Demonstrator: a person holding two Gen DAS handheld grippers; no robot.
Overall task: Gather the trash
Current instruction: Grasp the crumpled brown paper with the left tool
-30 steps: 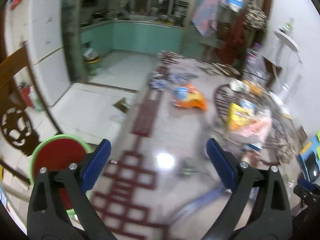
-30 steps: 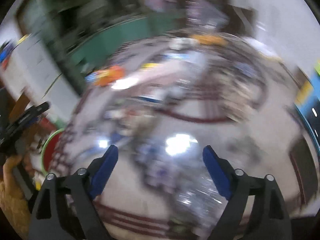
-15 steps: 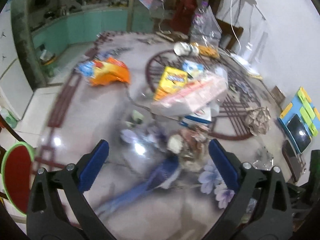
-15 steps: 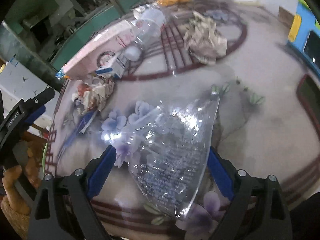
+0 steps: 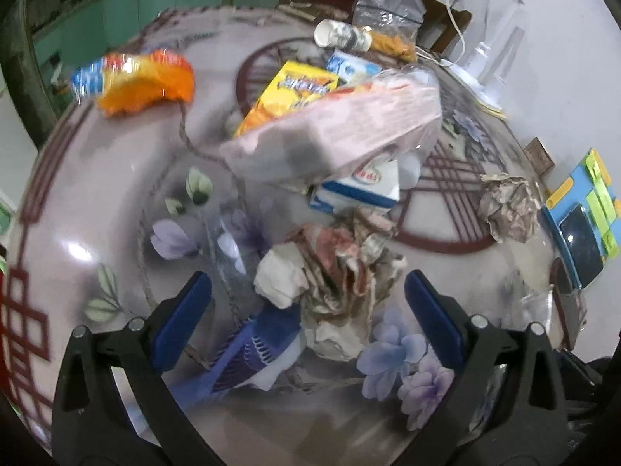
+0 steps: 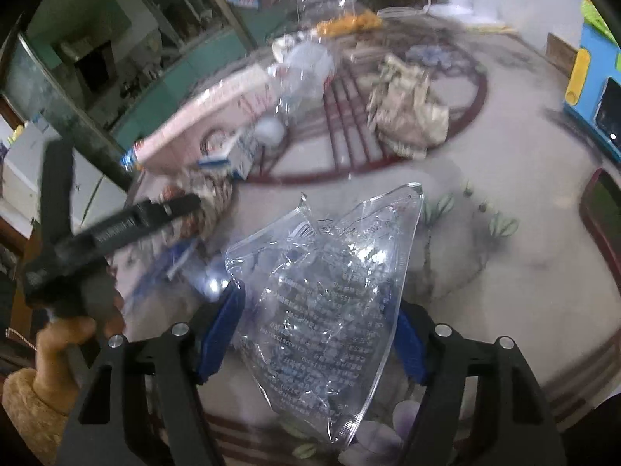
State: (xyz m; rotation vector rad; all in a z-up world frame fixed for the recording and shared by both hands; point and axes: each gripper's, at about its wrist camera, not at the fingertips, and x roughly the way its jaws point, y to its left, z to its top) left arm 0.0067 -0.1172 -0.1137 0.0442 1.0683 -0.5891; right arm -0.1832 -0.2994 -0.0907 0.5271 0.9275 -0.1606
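Two views, both blurred in parts.

L wrist view: left gripper (image 5: 308, 310) has come in from the table's edge; a sec ago it looked along the edge at the floor and a red stool, now it points down at the litter heap mid-table. Jaws wide, nothing held. Crumpled paper wad (image 5: 333, 268) sits between the blue pads, not touched as far as I can tell. Blue wrapper (image 5: 252, 349) lies just under the wad on the near side. Further in: pink packet (image 5: 341, 128) leaning over a small white-blue carton (image 5: 361, 190), yellow snack box (image 5: 291, 93) behind. Orange chip bag (image 5: 147, 81) lies well apart toward the table's (image 5: 97, 194) far-left edge. Second paper ball (image 5: 508, 209) sits toward the right edge. Meaning: L is lined up for the wad but has no grip yet.

R wrist view: right gripper (image 6: 320, 334) over the near edge, jaws closing; half a sec ago they stood wider. Clear plastic bag (image 6: 330, 291) lies flat on the table between the pads, its lower part in the gap. Pads seem close to the film, but pinch not confirmed; bag not lifted. The person's hand (image 6: 77, 330), in a tan sleeve, shows at left with the other tool over the wad area.

Judgement: task is early. Most trash is still on the table. Clear bag is likely first pick, wad next. Risk: thin film slipping out of the pads.
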